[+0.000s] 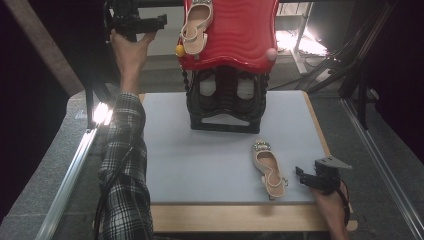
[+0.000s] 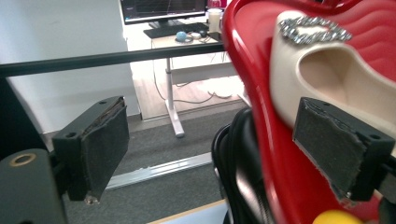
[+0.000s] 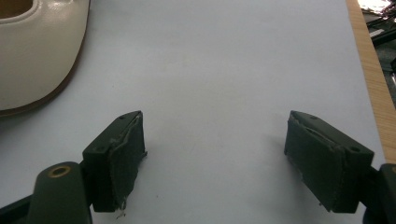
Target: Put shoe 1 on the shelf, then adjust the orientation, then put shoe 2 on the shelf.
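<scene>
A cream slingback shoe (image 1: 196, 25) with a jewelled buckle lies on the top of a red wavy shoe rack (image 1: 240, 35). My left gripper (image 1: 161, 22) is up beside the rack's left edge, open. In the left gripper view its pads (image 2: 98, 140) stand wide apart. The right pad is in front of the shoe (image 2: 336, 79) and the red shelf edge (image 2: 252, 93), and the left pad is out in the air. The matching shoe (image 1: 269, 167) lies on the grey mat (image 1: 200, 160). My right gripper (image 1: 301, 175) rests open just right of its heel, nothing between its jaws (image 3: 215, 140).
The red top sits on a black rack (image 1: 227, 107) with white shoes (image 1: 207, 86) inside. Yellow (image 1: 180, 50) and pink (image 1: 271, 54) balls hang at the red rim. The mat's wooden border (image 3: 373, 84) runs along the right. A metal rail (image 1: 70, 175) lines the left.
</scene>
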Tool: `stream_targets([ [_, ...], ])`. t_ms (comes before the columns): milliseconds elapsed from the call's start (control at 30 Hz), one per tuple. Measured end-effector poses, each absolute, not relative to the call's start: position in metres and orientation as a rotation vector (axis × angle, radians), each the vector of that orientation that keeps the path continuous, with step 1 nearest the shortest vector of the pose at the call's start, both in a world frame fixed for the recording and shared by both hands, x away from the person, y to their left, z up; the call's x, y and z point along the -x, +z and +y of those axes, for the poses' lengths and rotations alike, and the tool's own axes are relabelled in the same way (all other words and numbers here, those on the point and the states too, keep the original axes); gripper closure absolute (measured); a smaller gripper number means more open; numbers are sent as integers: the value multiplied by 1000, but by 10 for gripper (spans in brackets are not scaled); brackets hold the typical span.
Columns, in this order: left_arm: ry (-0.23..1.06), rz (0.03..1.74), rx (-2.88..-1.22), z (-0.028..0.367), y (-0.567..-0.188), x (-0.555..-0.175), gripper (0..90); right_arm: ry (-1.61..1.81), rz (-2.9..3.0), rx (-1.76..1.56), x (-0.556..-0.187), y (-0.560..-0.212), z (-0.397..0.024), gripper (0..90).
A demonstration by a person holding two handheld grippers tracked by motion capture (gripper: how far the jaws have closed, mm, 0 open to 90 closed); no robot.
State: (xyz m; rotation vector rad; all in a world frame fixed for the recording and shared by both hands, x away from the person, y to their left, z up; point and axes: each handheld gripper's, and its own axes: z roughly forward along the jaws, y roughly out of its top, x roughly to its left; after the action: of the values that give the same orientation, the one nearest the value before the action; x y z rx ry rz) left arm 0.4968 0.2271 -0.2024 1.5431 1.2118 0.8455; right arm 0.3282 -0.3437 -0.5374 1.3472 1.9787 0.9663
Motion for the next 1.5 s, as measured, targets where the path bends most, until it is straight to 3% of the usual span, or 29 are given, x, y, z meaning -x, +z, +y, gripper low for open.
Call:
stream_targets([
  [400,816,1250,-1579,249,-257,-491,71,964,1981,-1345,-328,-537,-344,203],
  [1233,724,1208,-1674,244,-369,-462,44,960,1983,-1348,-329,-537,-344,198],
  [1500,685,1195,-1689,240,-399,-447,41,962,2024,-1330,-330,-537,-343,126],
])
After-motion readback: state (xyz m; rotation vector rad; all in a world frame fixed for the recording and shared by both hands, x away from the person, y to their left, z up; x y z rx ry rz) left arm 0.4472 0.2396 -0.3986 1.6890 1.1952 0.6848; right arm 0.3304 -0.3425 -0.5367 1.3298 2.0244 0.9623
